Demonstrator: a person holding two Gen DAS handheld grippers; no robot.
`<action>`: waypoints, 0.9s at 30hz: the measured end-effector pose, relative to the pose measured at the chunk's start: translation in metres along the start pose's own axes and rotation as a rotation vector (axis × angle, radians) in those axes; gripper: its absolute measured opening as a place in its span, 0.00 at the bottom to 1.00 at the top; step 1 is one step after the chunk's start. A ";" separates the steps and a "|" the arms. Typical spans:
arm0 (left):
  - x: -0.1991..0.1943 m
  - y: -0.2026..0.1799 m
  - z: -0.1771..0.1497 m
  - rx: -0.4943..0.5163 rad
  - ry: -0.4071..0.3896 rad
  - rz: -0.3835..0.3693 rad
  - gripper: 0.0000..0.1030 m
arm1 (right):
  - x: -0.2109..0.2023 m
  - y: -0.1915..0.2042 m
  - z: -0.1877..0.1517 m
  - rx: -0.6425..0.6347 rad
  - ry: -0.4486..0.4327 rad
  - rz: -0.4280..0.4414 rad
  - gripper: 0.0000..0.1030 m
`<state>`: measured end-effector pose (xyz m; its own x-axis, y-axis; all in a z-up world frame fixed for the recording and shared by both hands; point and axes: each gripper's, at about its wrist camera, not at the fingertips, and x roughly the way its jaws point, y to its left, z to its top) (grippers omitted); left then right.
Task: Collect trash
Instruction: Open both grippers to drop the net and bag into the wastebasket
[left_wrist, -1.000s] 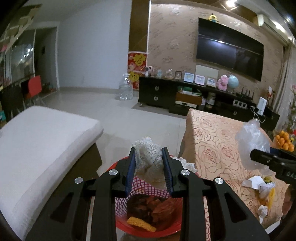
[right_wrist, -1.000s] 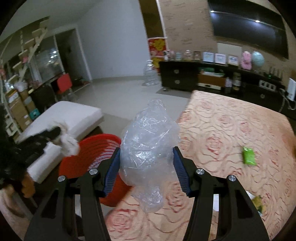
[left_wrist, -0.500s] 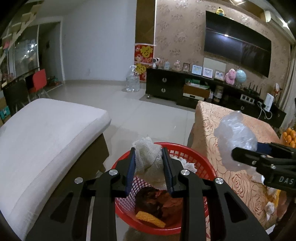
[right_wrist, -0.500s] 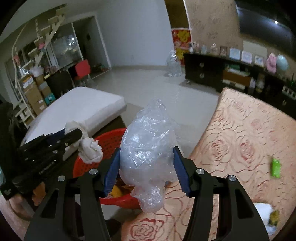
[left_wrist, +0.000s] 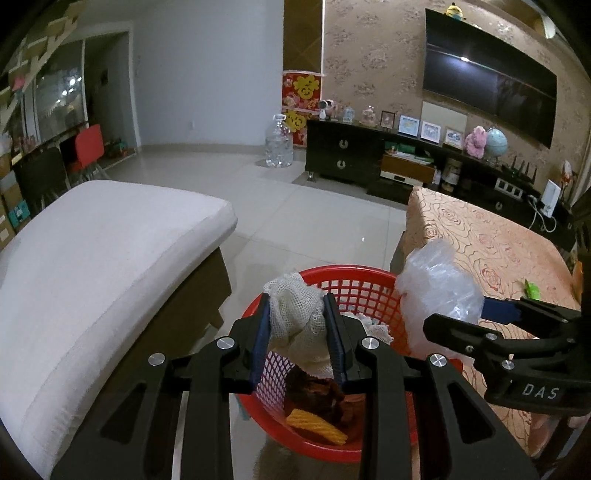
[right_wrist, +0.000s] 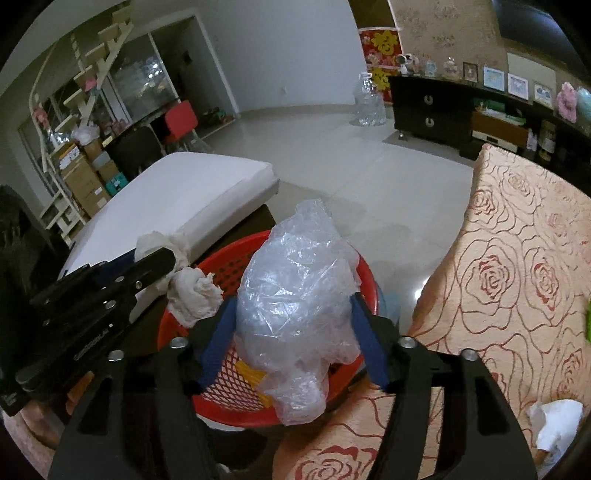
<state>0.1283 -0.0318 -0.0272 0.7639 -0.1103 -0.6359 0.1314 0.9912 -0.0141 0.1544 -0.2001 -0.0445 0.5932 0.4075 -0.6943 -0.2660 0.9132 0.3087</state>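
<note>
Clear plastic bag (right_wrist: 295, 306) is seen mid-frame between the right gripper's (right_wrist: 295, 332) opening fingers, above the red basket (right_wrist: 365, 280); white netting (left_wrist: 299, 325) is clamped by the left gripper (left_wrist: 297, 332).

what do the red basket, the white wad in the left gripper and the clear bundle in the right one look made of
Red basket: looks like moulded plastic, slightly glossy, with a square lattice wall.
White wad: seems to be cotton gauze or open-weave mesh cloth, matte; the woven grid shows.
Clear bundle: thin plastic film, probably a bag, translucent, crinkled, with shiny creases.
</note>
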 end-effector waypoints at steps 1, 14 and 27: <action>0.000 0.000 0.000 -0.003 0.002 0.001 0.30 | 0.000 0.000 0.001 0.003 -0.002 0.000 0.69; -0.008 0.013 0.002 -0.085 -0.032 -0.012 0.73 | -0.022 -0.021 -0.003 0.057 -0.040 -0.030 0.75; -0.017 -0.007 0.004 -0.031 -0.091 -0.045 0.76 | -0.077 -0.067 -0.016 0.142 -0.137 -0.179 0.79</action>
<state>0.1170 -0.0371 -0.0136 0.8119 -0.1594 -0.5615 0.1481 0.9868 -0.0660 0.1148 -0.2930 -0.0223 0.7208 0.2274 -0.6548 -0.0445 0.9579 0.2836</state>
